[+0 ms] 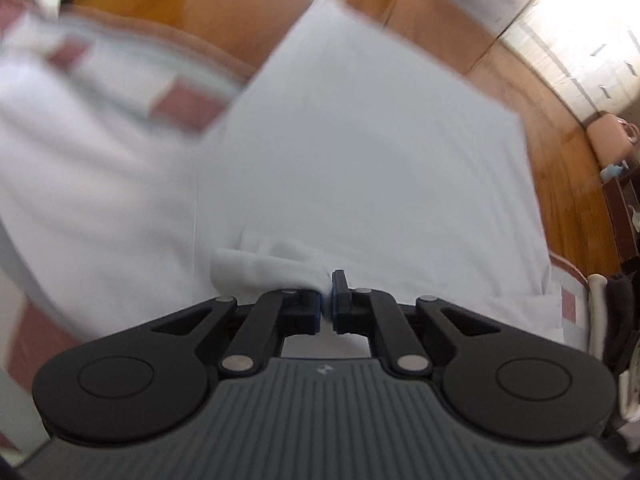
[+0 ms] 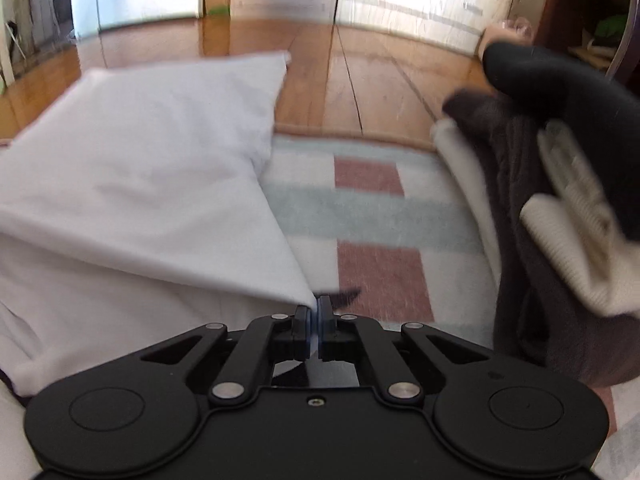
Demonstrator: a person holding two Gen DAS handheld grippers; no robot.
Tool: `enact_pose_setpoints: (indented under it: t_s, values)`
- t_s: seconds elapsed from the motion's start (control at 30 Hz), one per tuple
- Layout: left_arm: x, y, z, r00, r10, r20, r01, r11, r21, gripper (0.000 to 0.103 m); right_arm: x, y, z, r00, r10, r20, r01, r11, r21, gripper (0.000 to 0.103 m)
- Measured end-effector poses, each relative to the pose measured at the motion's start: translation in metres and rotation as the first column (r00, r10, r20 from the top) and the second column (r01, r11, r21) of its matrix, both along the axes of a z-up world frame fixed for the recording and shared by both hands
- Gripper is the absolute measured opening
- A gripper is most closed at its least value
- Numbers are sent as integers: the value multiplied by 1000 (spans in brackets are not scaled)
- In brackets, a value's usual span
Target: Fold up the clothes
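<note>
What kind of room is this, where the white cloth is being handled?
Most likely a room in a home, perhaps a bedroom or living room. A white garment lies on a checked blanket spread over a polished wooden floor, with more clothes piled beside it and pale cabinets behind.

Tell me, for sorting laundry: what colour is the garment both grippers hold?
White garment, clearest in the right wrist view.

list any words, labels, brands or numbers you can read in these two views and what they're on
No readable text in either view.
Small pale emblem on the grey ribbed body of the left gripper: too small and blurred to read.
White cloth garment, checked pink and pale green rug: no print visible.
</note>
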State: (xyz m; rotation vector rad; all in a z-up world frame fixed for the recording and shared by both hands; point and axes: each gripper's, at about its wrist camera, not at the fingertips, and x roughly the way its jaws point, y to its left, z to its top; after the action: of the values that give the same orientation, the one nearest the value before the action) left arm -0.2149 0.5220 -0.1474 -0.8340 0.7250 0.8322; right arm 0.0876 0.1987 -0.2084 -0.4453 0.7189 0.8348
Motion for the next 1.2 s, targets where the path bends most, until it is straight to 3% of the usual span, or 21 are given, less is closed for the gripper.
enact_pose_setpoints:
  t_s: [0.1,0.17,0.23,0.33,0.4,0.5,0.57,0.63,0.67,0.7,0.73,0.77,0.8,0.87,0.93,1.0,1.07,1.1,1.2]
  values:
    - [13,-12,15,996,-62,-57,68,992,110,4,-5,-4,13,1000,9,17,-9,1000,11,2]
    - [15,-9,10,995,-78,-64,83,994,72,4,0,3,1,1000,30,6,-29,992,-121,2]
    - [11,-4,1,994,-81,-68,82,997,12,5,5,7,-8,999,45,2,-44,983,-178,13]
    - [-3,7,-8,997,-6,-71,3,999,-35,5,9,3,-4,998,22,-56,-29,990,-139,16]
    - [-10,5,1,997,14,-70,-12,1000,18,5,9,-2,-2,996,16,-88,-25,995,-97,21]
    - [-12,-1,17,998,7,-68,1,994,110,5,13,-13,-5,977,23,-212,-27,1000,-13,25]
    - [-8,-3,19,998,-17,-56,23,994,108,5,15,-18,-7,953,36,-300,-18,998,60,34]
    - [-4,-3,14,997,-27,-74,34,995,94,4,16,-18,-10,936,42,-349,-3,994,112,54]
    - [-2,-2,11,995,-26,-94,34,996,87,4,16,-11,-15,937,47,-347,-14,995,98,55]
    - [-3,0,9,994,-14,-110,24,996,88,4,16,-2,-20,939,54,-339,-31,997,72,53]
    - [-6,3,9,994,7,-110,3,996,88,4,14,7,-24,954,62,-295,-55,998,31,30]
    - [-11,6,9,995,29,-96,-22,996,82,5,9,13,-23,971,88,-223,-91,996,-2,16]
    - [-17,9,10,996,53,-72,-47,996,71,5,3,14,-18,980,115,-163,-118,993,-7,9]
    - [-26,13,11,993,90,-69,-85,994,71,5,-2,8,-10,989,81,-120,-82,997,3,9]
    - [-29,15,8,990,101,-102,-94,993,69,5,0,0,-17,996,-10,-94,4,998,-67,0]
    - [-28,18,1,987,80,-139,-76,997,33,5,7,-9,-30,995,-59,-86,48,991,-127,0]
    - [-30,17,-3,987,76,-139,-77,997,-3,6,17,-21,-21,984,-97,-151,89,994,-58,1]
    - [-33,15,1,987,100,-122,-99,995,10,7,23,-26,-13,975,-113,-193,113,994,-13,9]
    - [-43,8,29,983,178,-39,-171,976,138,9,40,-20,8,954,-61,-292,96,990,107,12]
